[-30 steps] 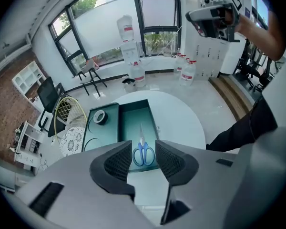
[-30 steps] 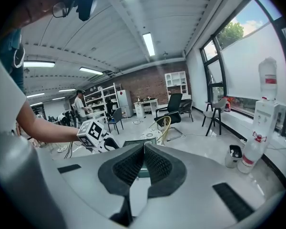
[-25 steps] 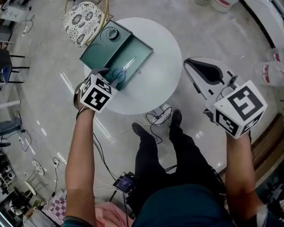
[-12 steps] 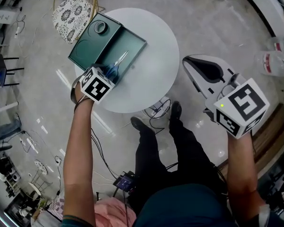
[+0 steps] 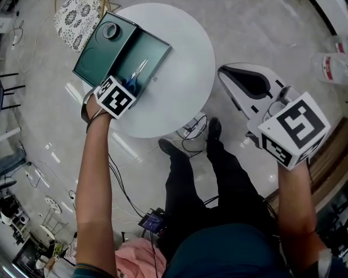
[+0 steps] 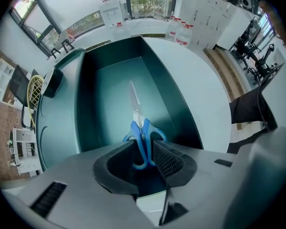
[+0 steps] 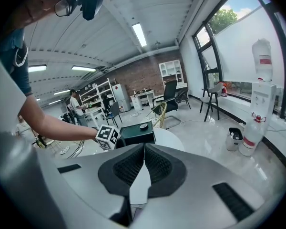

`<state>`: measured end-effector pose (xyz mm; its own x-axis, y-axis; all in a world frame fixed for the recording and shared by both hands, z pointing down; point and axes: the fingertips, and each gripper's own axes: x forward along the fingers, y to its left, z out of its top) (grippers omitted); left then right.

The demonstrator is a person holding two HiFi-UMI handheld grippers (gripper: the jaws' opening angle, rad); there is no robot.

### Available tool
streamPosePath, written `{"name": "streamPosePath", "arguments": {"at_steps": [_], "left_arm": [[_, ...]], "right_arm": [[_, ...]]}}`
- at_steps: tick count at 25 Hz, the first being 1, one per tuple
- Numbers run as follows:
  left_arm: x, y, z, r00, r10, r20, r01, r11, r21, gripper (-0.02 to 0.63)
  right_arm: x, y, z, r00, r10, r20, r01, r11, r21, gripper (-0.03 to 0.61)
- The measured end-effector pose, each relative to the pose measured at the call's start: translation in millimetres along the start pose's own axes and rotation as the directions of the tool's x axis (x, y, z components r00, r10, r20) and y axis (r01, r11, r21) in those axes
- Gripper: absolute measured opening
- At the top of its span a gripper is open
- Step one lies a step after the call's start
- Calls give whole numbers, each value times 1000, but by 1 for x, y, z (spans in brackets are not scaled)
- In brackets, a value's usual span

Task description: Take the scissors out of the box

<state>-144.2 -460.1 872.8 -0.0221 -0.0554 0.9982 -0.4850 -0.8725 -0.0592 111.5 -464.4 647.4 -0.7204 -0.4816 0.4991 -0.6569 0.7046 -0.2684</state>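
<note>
— What's under you?

— The round white surface [image 5: 185, 68], carrying the open dark green box [image 5: 93, 62]. My left hand-held gripper [image 6: 145, 159] points straight down into that box. Its jaws are released but have just been narrowing, with the handle loops of the blue-handled steel scissors [image 6: 142, 137] between them, not pinched.

— And the other?

— My right hand-held gripper [image 7: 144, 163] is clenched on nothing, well apart from the box.

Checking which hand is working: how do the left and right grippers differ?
The left gripper has its jaws apart, having just been closing, with the blue-handled scissors between them. The right gripper has its jaws together, empty. The left gripper points down into the green box. The right gripper is held off the table, over the floor. Both look like the same model.
</note>
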Motion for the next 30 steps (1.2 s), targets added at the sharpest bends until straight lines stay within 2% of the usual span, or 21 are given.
{"name": "streamPosePath", "arguments": {"at_steps": [5,11,15,17,21,30], "left_arm": [[2,-4,5,998,-21,-52,23,1000,21,121],[8,-8,6,993,-88,-84,87,996,-10,106],[3,-6,11,998,-51,-42,51,999,1,100],[-5,-8,15,1000,-29,2,29,999,-21,98],[-21,-19,15,998,-30,62,34,997,-70,97],[-66,-24,-18,992,1,127,17,990,-143,97]], "right_arm": [[-6,-8,-2,1000,-6,0,6,1000,10,38],[-2,-8,-5,1000,-3,2,3,1000,13,38],[-5,-5,3,1000,-1,-1,1,1000,6,38],[-11,0,8,1000,-2,-1,2,1000,-1,38],[-20,15,21,1000,-5,7,5,1000,-21,38],[-25,61,63,999,18,36,-15,997,-82,38]]}}
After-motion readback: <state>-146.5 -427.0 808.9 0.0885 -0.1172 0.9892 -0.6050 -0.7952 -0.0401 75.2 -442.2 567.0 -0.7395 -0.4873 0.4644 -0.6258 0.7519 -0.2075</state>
